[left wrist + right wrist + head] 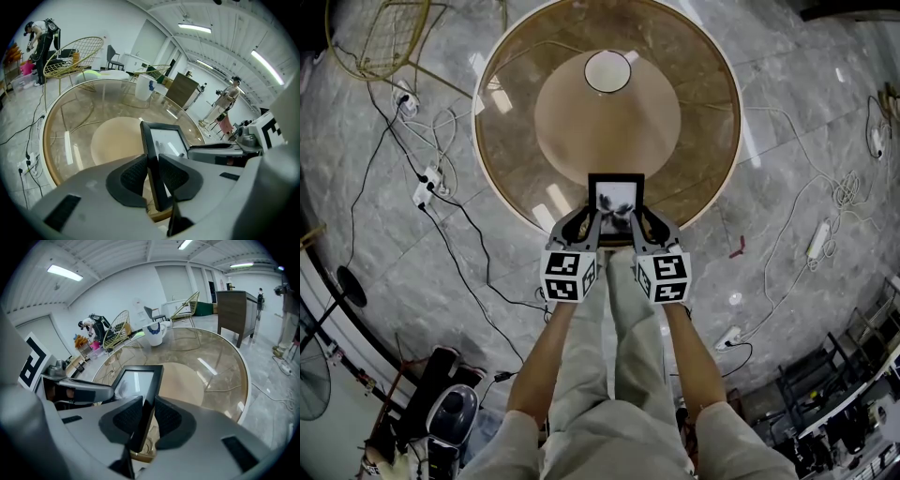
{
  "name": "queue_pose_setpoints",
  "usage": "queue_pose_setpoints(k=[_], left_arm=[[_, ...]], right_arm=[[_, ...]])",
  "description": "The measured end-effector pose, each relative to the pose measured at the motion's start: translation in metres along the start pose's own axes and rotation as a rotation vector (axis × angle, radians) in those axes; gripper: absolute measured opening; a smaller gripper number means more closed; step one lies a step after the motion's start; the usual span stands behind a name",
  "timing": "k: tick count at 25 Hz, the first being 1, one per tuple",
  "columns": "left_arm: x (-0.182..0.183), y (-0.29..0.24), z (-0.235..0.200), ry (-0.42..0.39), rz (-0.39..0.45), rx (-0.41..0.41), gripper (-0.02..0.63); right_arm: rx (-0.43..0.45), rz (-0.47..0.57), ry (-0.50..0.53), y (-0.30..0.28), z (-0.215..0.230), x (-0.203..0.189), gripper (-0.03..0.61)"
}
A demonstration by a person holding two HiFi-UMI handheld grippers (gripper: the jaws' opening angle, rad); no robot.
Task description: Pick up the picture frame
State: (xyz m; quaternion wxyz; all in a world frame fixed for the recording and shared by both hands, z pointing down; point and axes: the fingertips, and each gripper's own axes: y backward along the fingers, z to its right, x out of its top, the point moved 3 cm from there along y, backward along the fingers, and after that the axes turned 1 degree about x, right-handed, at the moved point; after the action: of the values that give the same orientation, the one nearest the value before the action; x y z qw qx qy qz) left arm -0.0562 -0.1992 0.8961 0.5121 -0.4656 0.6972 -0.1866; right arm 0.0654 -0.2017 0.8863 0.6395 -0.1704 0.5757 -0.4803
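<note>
A black picture frame (pixel 616 196) with a pale picture is held over the near edge of the round glass table (pixel 506 178). My left gripper (pixel 592 219) is shut on the frame's left side, and its pads clamp the black edge (pixel 151 159). On the opposite side, my right gripper (pixel 638 219) is shut on the right edge (pixel 149 404). The frame (pixel 165 143) stands nearly upright between both grippers, with its glass (pixel 133 383) reflecting the ceiling lights.
A white cup (pixel 607 71) stands at the table's far side, over the beige cone base (pixel 581 122). A gold wire chair (pixel 389 37) is at the far left. Cables and power strips (pixel 427 183) lie on the marble floor. People stand in the background (pixel 40 40).
</note>
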Motion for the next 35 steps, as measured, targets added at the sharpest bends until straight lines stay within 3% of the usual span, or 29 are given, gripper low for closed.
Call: queue_pose_setpoints(k=[8, 35], left_arm=[[0.021, 0.018, 0.012, -0.017, 0.049, -0.006, 0.075], [0.156, 0.123, 0.087, -0.146, 0.325, 0.000, 0.075]], right_arm=[[-0.018, 0.046, 0.022, 0.020, -0.004, 0.022, 0.081], [-0.088, 0.328, 0.133, 0.143, -0.029, 0.158, 0.077]])
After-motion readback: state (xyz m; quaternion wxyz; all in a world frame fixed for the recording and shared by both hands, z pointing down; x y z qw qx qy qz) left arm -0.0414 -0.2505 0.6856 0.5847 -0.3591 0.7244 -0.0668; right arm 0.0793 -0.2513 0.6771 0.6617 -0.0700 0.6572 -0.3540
